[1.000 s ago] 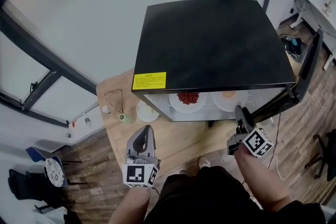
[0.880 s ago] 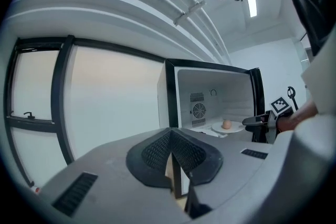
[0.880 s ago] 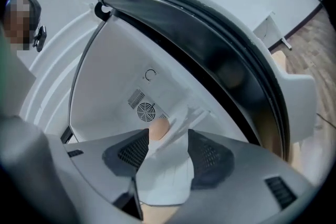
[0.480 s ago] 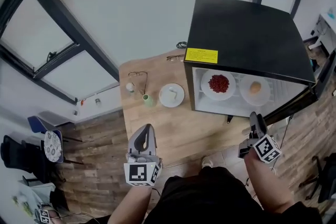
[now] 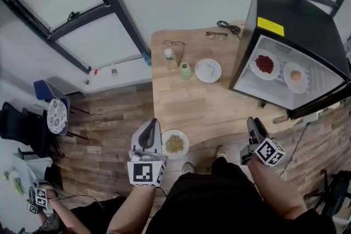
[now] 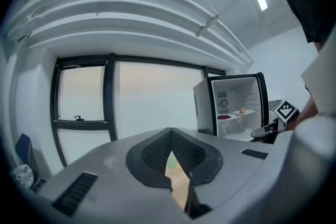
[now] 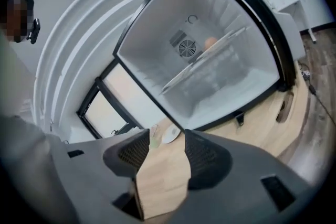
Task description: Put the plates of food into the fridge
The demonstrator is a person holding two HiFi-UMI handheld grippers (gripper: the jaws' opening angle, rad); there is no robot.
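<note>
The black fridge (image 5: 299, 35) stands open on the right end of the wooden table (image 5: 219, 107). On its shelf sit a plate of red food (image 5: 265, 64) and a plate with an orange item (image 5: 296, 76); the left gripper view shows the fridge (image 6: 236, 105) far off. A plate of yellowish food (image 5: 175, 143) lies at the table's near edge, just right of my left gripper (image 5: 147, 137). That gripper (image 6: 170, 136) is shut and holds nothing. My right gripper (image 5: 253, 127) hovers off the table's near edge below the fridge, open (image 7: 167, 141) and empty.
Farther back on the table are a white plate (image 5: 208, 70), a green cup (image 5: 185, 70), a small bottle (image 5: 169, 55), two pairs of glasses (image 5: 173, 43) and a coiled cable (image 5: 226, 25). Windows line the wall behind. Wooden floor surrounds the table.
The view has swung left, so the fridge has slid to the right edge. The plate of yellowish food has come into sight beside my left gripper. Both grippers stay low and empty.
</note>
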